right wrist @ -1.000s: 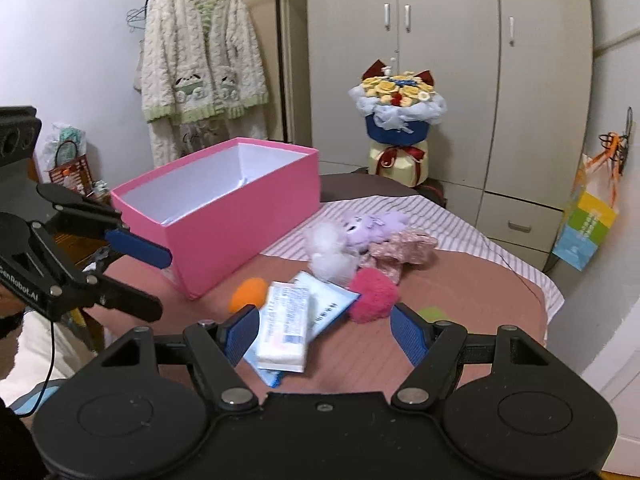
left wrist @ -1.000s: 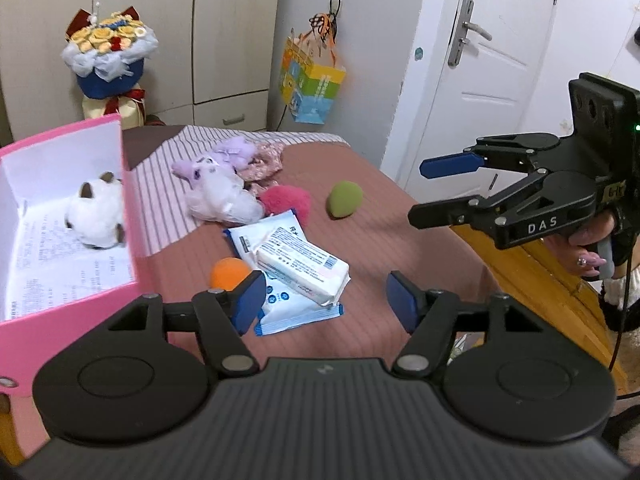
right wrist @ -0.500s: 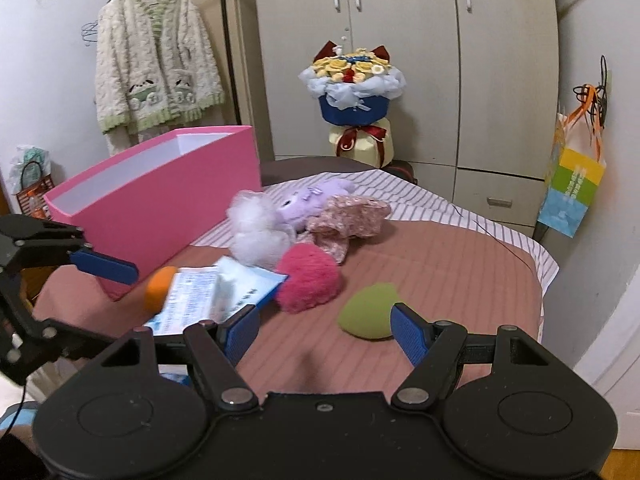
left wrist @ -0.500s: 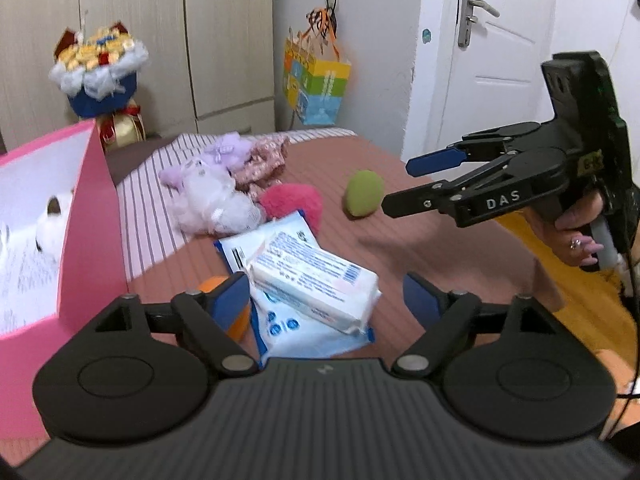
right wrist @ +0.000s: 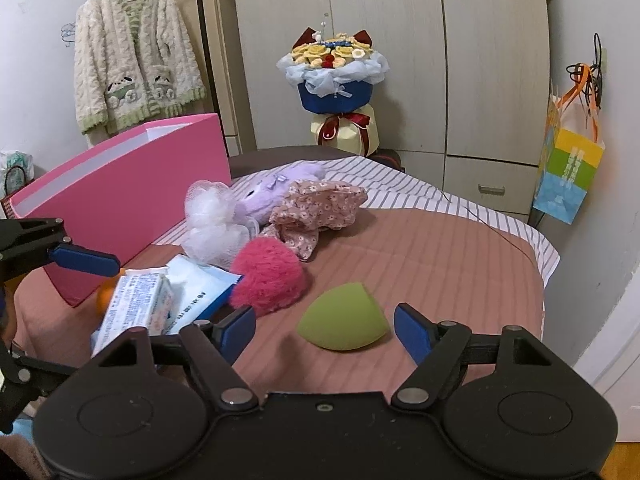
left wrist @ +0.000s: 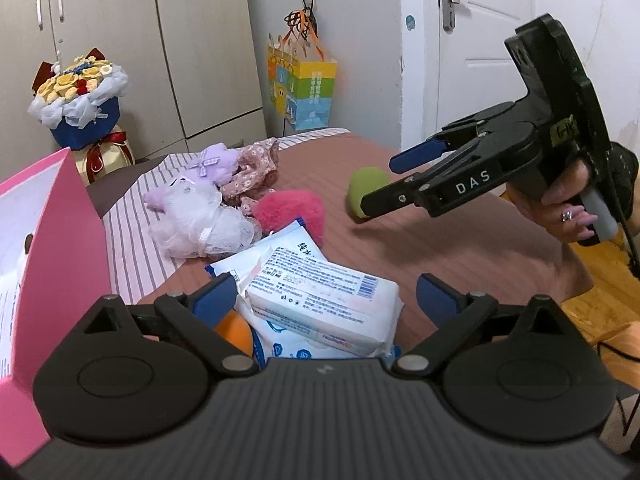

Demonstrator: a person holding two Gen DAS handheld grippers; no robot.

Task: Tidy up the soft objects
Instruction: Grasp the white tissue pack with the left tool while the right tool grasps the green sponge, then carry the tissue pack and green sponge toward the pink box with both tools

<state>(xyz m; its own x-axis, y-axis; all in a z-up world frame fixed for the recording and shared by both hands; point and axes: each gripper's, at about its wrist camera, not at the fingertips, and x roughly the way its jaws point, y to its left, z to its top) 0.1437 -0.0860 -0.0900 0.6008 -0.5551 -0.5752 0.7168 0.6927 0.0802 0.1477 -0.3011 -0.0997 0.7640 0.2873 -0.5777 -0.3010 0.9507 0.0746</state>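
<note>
While both grippers hang over the brown table (right wrist: 440,256), the left gripper (left wrist: 324,300) has just been opening its jaws, and they now stand wide on either side of a white tissue pack (left wrist: 324,300) without pressing on it. The pack has small print and a blue barcode on top, but the words are too small to read. It lies on a flat blue and white packet (left wrist: 292,248) with writing that cannot be read either. An orange ball (left wrist: 236,334) peeks out beside the left finger. The right gripper (right wrist: 325,330) has also just been opening a little, and its jaws stand wide around a green sponge (right wrist: 344,318) on the table, not touching it. In the left view, white letters on the right gripper's side say "DAS", and a hand (left wrist: 560,208) holds its handle. A fuzzy pink puff (right wrist: 266,276) sits just beside the packet. Behind it lie a white mesh ball (right wrist: 212,224), a purple plush toy (right wrist: 276,192) and a flowery cloth (right wrist: 316,212), all touching. A pink box (right wrist: 132,200) stands open at the left side of the table.
</note>
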